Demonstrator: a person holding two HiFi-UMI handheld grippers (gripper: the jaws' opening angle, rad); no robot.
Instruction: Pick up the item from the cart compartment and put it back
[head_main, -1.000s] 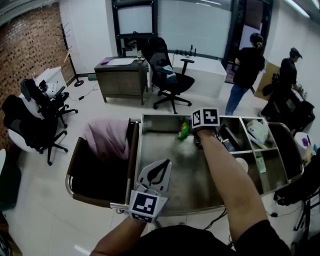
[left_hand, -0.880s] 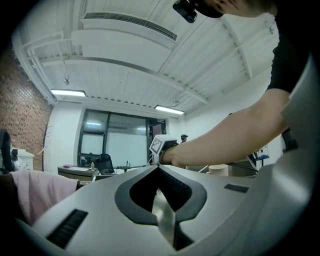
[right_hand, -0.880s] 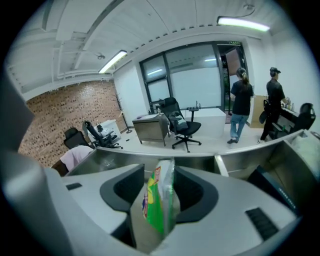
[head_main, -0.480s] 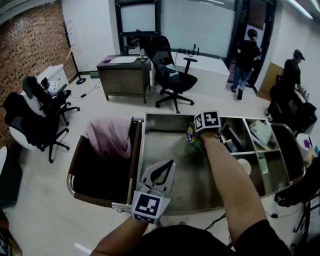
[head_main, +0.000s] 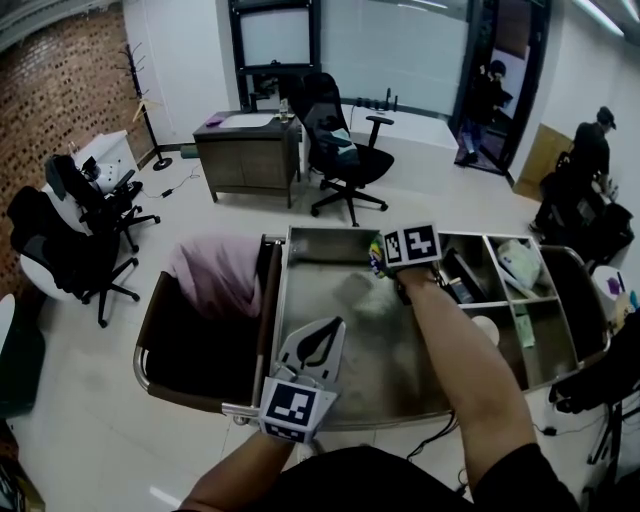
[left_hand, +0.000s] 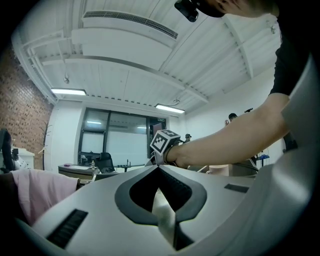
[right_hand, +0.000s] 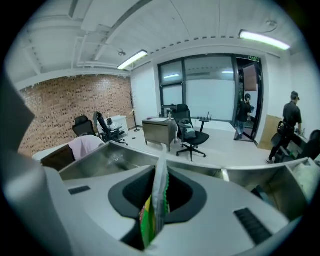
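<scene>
Since a second earlier the right hand-held gripper (right_hand: 162, 171) had closed on the thin green-and-yellow foil snack packet (right_hand: 152, 215), which was clamped edge-on between its jaws (a slim hold). A slow lift clear of the steel cart compartment (head_main: 320, 310) beneath looked wisest.

Green-yellow snack packet (right_hand: 154, 210), thin, silvery edge up, stands upright, pinched in right gripper (right_hand: 161, 165), whose jaws have just been closing on it, over steel cart compartment (head_main: 320, 320), near compartment's far wall.

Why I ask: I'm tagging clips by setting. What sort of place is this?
Probably an open office: a black swivel chair, a wooden desk and glass partitions stand behind the steel cart.
</scene>
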